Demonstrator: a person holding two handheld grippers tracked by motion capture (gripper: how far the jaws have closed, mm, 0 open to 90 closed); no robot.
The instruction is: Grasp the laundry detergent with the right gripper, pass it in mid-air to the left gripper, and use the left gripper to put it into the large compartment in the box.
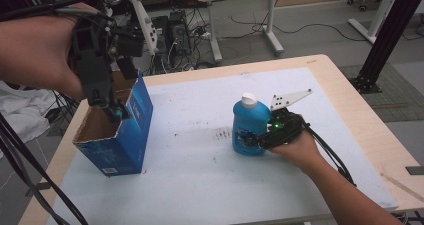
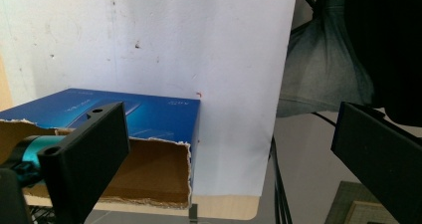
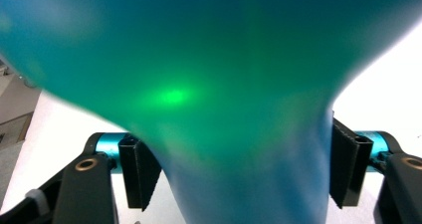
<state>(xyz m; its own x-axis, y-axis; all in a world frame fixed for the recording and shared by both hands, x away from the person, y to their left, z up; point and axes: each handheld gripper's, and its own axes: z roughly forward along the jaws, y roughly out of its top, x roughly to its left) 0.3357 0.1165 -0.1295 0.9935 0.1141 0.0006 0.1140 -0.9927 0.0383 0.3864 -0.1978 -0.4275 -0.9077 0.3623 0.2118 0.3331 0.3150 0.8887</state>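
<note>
Blue bottle stands upright mid-table, clenched at its lower body between the right tool's jaws. The left tool hangs released above the open blue box.

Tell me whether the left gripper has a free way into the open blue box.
Probably yes: the left gripper hangs open right above the blue box, whose torn top is open, with nothing between.

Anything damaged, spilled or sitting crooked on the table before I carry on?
The blue box has a ragged, torn-open top edge with bare brown cardboard showing, and it stands skewed to the table edge. Small dark specks mark the white mat beside the blue bottle. The bottle stands upright with its cap on; no spill visible.
</note>
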